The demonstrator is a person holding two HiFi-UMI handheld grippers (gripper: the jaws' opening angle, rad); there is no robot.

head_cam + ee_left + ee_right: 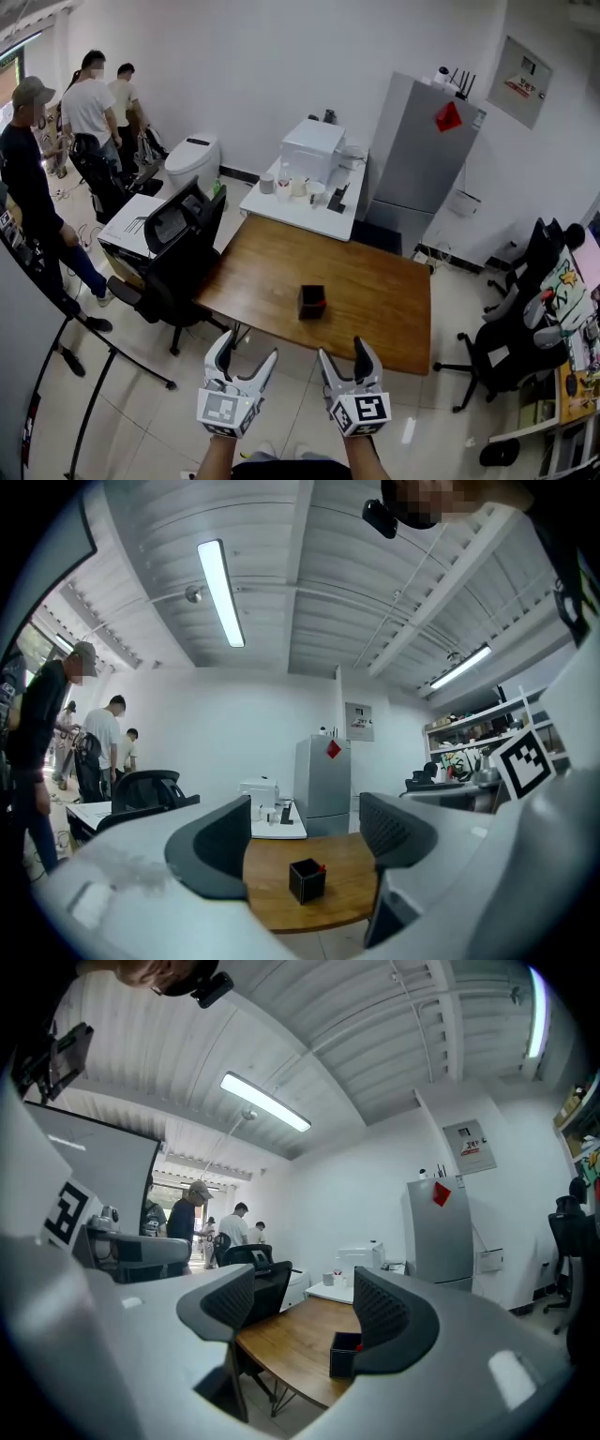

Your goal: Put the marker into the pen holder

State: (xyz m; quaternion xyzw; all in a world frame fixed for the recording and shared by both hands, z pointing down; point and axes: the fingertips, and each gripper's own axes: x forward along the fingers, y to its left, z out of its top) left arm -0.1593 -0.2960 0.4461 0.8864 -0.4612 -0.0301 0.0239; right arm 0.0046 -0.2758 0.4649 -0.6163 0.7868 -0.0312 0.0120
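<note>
Head view: I hold both grippers low in front of me, off the near edge of the wooden table (375,300), neither touching it. Left gripper (248,349): jaws moderately apart, nothing between them. Right gripper (345,354): jaws spread wide, also empty. Left gripper view confirms a clear gap between the pads, with the table top seen through it. Right gripper view shows the same open gap. The black pen holder (312,301) stands upright near the middle of the table, well apart from both grippers. A small red tip, which I take for the marker (322,303), shows at the holder's rim on its right side, inside the holder. In the right gripper view the holder is partly covered by one jaw. A black office chair (173,253) stands at the table's left end; a white side table (300,208) and a grey refrigerator (412,159) stand beyond.
</note>
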